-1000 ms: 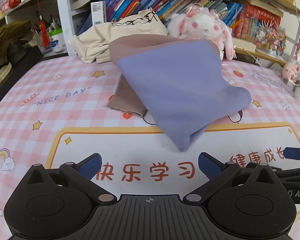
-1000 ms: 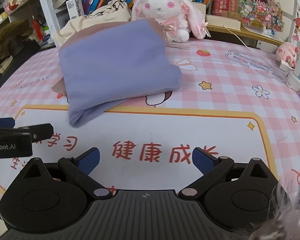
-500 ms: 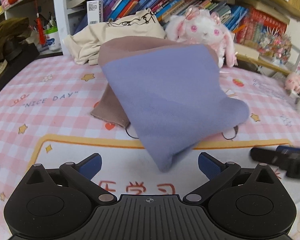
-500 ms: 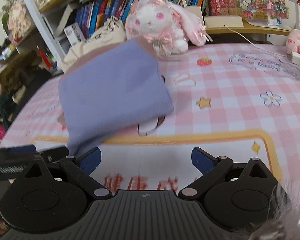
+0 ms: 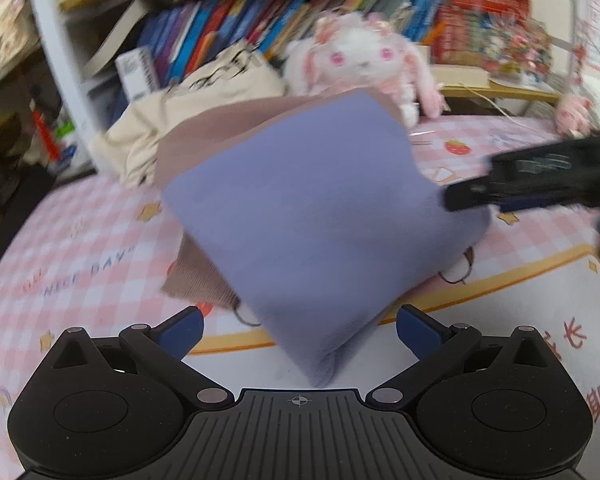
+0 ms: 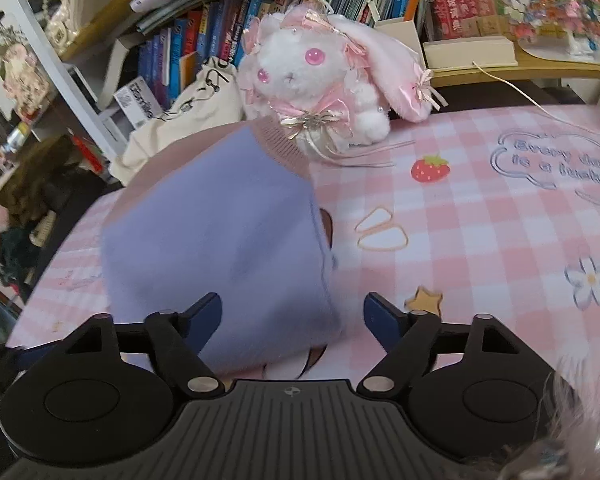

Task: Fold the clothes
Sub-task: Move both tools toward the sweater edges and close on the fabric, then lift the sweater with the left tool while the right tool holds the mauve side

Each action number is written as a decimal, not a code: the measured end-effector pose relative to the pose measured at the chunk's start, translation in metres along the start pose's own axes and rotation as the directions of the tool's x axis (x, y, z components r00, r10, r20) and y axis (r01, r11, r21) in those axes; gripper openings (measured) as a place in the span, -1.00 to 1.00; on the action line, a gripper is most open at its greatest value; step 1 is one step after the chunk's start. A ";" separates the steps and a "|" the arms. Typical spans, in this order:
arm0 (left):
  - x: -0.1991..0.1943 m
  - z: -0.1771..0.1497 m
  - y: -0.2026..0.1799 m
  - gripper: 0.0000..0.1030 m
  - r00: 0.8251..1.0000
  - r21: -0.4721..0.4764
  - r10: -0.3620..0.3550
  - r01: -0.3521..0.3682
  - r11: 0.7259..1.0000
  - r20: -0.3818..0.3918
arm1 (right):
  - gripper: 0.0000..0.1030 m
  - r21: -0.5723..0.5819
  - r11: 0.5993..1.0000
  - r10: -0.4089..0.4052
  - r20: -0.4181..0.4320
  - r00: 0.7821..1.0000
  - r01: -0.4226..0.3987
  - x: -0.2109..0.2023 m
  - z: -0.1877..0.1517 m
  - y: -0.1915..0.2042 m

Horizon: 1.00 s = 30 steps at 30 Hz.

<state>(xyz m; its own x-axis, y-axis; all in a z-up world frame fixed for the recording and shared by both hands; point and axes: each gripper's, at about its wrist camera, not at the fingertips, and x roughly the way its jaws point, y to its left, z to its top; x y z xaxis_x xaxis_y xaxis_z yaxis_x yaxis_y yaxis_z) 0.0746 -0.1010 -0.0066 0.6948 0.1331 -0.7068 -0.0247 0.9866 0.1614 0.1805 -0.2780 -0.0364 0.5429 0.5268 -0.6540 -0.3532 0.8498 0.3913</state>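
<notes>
A folded lavender garment [image 5: 312, 208] with a mauve ribbed hem lies on the pink checked table mat [image 5: 80, 248]. Its near corner reaches in between the fingers of my left gripper [image 5: 299, 324], which stands open without pressing on it. In the right wrist view the same garment [image 6: 220, 240] fills the lower left. Its right edge lies between the jaws of my right gripper [image 6: 293, 312]; they are closing, and the pads are still clear of the cloth. The right gripper's black fingers [image 5: 472, 192] show in the left wrist view at the garment's right side.
A white and pink plush rabbit [image 6: 320, 76] sits just behind the garment. A cream cloth bag [image 5: 204, 100] lies at the back left, under a shelf of books [image 5: 260, 28]. Dark clutter stands past the mat's left edge [image 6: 16, 216].
Both grippers have come in close to the garment, which now reaches between each pair of fingers. The right jaws have narrowed. In the left view the right gripper has moved up to the garment's right side.
</notes>
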 end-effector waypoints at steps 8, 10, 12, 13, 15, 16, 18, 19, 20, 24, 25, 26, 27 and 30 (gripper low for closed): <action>-0.021 -0.008 -0.032 1.00 0.995 0.160 0.036 -0.051 0.986 0.096 | -0.79 0.087 0.919 0.394 -0.139 0.909 -0.385 -0.010 -0.009 0.032; -0.028 -0.012 -0.037 1.00 0.989 0.201 0.049 -0.077 0.977 0.137 | -0.80 0.081 0.862 0.506 -0.173 0.845 -0.500 -0.015 -0.013 0.053; -0.033 -0.015 -0.038 1.00 0.982 0.228 0.079 -0.118 0.966 0.173 | -0.81 0.073 0.818 0.573 -0.207 0.793 -0.571 -0.017 -0.017 0.075; -0.034 -0.016 -0.037 1.00 0.977 0.229 0.104 -0.146 0.962 0.184 | -0.81 0.091 0.804 0.592 -0.211 0.778 -0.587 -0.017 -0.019 0.081; -0.037 -0.018 -0.033 1.00 0.968 0.215 0.154 -0.197 0.957 0.199 | -0.82 0.143 0.775 0.631 -0.212 0.746 -0.615 -0.016 -0.022 0.089; -0.038 -0.018 -0.030 1.00 0.963 0.204 0.177 -0.218 0.954 0.202 | -0.82 0.169 0.760 0.650 -0.211 0.730 -0.628 -0.016 -0.024 0.094; -0.038 -0.020 -0.020 1.00 0.957 0.172 0.215 -0.249 0.953 0.194 | -0.82 0.188 0.740 0.673 -0.208 0.710 -0.646 -0.018 -0.027 0.103; -0.039 -0.021 -0.015 0.99 0.954 0.154 0.235 -0.265 0.952 0.188 | -0.82 0.181 0.736 0.677 -0.213 0.705 -0.652 -0.020 -0.029 0.109; -0.040 -0.022 -0.009 0.99 0.949 0.136 0.253 -0.280 0.950 0.186 | -0.82 0.171 0.734 0.679 -0.221 0.700 -0.657 -0.022 -0.030 0.114; -0.051 -0.026 0.015 0.45 0.941 0.053 0.264 -0.280 0.958 0.210 | -0.71 0.139 0.744 0.665 -0.243 0.706 -0.654 -0.025 -0.031 0.125; -0.051 -0.025 0.022 0.19 0.946 0.036 0.256 -0.268 0.963 0.199 | -0.69 0.134 0.751 0.658 -0.244 0.713 -0.647 -0.025 -0.031 0.126; -0.050 -0.025 0.030 0.11 0.951 0.016 0.248 -0.255 0.967 0.186 | -0.50 0.148 0.751 0.658 -0.232 0.716 -0.643 -0.025 -0.030 0.121; -0.048 -0.025 0.037 -0.01 0.957 -0.009 0.239 -0.240 0.971 0.164 | -0.21 0.170 0.749 0.662 -0.214 0.718 -0.640 -0.026 -0.028 0.114; -0.048 -0.026 0.060 -0.47 0.967 -0.096 0.221 -0.209 0.973 0.128 | 0.12 0.207 0.766 0.641 -0.161 0.751 -0.609 -0.030 -0.021 0.089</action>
<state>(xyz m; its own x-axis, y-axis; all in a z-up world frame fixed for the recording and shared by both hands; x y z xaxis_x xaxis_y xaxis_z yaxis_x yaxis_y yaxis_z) 0.0210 -0.0455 0.0193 0.7581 0.3342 -0.5599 -0.2384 0.9413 0.2390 0.1167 -0.2185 0.0046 0.0585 0.9370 -0.3445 -0.4430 0.3336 0.8321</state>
